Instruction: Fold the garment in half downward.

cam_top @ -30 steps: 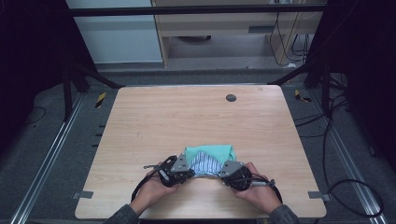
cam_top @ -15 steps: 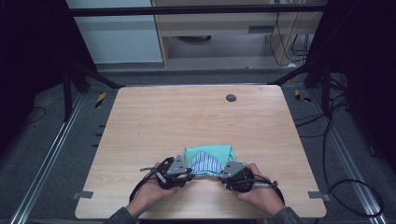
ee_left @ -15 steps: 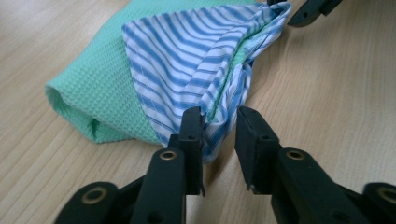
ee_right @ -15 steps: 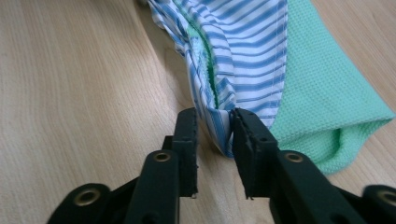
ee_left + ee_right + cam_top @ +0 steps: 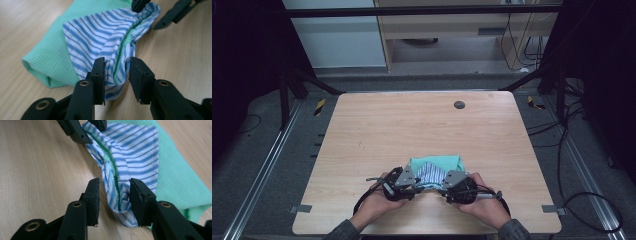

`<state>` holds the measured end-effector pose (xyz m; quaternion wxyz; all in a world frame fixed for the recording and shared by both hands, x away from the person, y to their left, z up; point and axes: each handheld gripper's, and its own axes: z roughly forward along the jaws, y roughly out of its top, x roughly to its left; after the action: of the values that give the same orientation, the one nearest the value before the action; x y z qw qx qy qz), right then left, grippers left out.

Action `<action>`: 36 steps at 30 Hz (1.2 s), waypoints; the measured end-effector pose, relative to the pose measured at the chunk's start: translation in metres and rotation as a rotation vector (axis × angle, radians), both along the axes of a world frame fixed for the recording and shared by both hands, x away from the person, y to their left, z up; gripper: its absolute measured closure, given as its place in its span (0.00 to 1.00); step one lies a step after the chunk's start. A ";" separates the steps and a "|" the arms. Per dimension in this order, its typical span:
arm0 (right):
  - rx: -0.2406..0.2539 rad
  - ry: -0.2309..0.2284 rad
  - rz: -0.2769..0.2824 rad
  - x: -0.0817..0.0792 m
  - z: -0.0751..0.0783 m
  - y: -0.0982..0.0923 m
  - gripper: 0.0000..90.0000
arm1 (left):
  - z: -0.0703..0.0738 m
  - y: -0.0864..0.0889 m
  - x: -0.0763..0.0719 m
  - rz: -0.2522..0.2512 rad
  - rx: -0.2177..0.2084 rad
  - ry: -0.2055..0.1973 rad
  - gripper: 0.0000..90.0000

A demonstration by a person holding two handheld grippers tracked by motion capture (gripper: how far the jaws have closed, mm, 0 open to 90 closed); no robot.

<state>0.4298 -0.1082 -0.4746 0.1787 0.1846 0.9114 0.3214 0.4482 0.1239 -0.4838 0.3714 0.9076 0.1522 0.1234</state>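
As both grippers straddle the cloth's near edge, jaws stand apart.
Left gripper (image 5: 116,75) and right gripper (image 5: 113,200) flank the blue-striped, green-backed folded cloth (image 5: 434,170), seemingly unclamped.

Green waffle-knit garment (image 5: 435,163) (blue-striped lining (image 5: 105,37) turned up) lies crumpled near the table's front edge.

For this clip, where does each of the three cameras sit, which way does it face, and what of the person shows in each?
High view: fixed above the person's side, looking forward and down at the table; both forearms, the left gripper and right gripper enter from the bottom.
Left gripper view: rides on the left gripper, looking along its open jaws at the striped cloth.
Right gripper view: rides on the right gripper, looking along its open jaws.
Shared: each gripper view shows the same striped and green cloth, with the other gripper's jaws at its far end.
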 end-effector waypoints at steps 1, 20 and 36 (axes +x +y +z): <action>0.000 0.000 0.000 0.000 0.000 0.000 0.68 | 0.000 0.000 0.000 0.000 0.000 0.000 0.76; 0.041 -0.032 -0.139 -0.012 0.000 -0.033 0.26 | 0.002 0.031 -0.011 0.094 -0.015 0.036 0.34; 0.146 0.030 -0.405 0.019 -0.002 -0.089 0.08 | 0.003 0.088 0.026 0.338 -0.036 0.076 0.11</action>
<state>0.4492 -0.1970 -0.4766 0.2123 0.3810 0.8325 0.3416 0.4746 0.2115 -0.4811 0.3557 0.8662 0.3187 0.1471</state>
